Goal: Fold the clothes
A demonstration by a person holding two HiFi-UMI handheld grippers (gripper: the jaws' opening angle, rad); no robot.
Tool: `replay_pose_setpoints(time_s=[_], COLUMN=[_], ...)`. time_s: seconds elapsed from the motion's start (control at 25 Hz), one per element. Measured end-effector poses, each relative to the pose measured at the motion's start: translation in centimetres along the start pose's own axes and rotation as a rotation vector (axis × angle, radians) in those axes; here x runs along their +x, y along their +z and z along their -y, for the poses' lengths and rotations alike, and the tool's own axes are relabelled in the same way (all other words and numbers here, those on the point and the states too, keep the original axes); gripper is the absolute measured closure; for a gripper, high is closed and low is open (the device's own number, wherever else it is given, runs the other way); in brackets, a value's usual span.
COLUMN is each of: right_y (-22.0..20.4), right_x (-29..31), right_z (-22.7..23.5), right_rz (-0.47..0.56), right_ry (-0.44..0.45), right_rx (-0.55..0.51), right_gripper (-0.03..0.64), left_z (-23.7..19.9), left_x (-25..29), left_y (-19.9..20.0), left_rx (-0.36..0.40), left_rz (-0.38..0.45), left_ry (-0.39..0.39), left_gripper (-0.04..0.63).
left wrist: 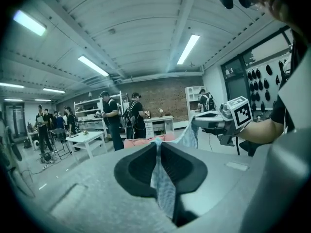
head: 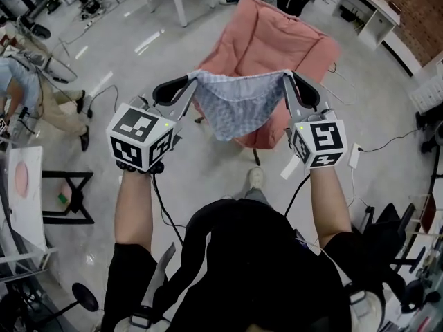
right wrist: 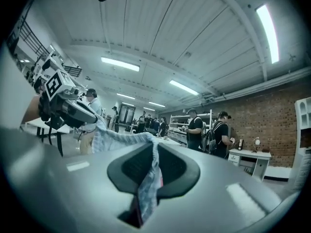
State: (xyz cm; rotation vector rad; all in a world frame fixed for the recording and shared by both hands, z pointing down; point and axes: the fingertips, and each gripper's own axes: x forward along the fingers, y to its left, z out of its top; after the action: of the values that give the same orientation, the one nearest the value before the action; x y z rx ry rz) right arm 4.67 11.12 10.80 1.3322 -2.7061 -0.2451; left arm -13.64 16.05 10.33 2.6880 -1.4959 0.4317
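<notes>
Blue-white checked cloth garment (head: 239, 102) hangs stretched mid-air between left gripper (head: 188, 87) and right gripper (head: 291, 85), jaws of both clamped on its top corners, above pink fabric beanbag chair (head: 277, 47).

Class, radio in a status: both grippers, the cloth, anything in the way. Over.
Left gripper shut on cloth corner. Right gripper shut on the other corner. Cloth hangs spread between them. Pink chair beneath, nothing blocking.
</notes>
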Motion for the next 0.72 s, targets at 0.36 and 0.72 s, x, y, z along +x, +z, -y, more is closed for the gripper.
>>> replay_pose_setpoints(time_s=[0.36, 0.72], right_y=[8.1, 12.9], right_x=[-2.0, -1.5], right_z=[0.3, 2.1], right_rz=[0.170, 0.256], right_ry=[-0.017, 0.067], right_rx=[-0.010, -0.070], right_gripper=[0.584, 0.584], left_z=[1.7, 2.6], left_x=[-5.0, -5.5], left_y=[7.5, 10.9], left_rx=[0.100, 0.148], left_rz=[0.125, 0.087], left_ry=[0.048, 0.203], left_gripper=[0.558, 0.558])
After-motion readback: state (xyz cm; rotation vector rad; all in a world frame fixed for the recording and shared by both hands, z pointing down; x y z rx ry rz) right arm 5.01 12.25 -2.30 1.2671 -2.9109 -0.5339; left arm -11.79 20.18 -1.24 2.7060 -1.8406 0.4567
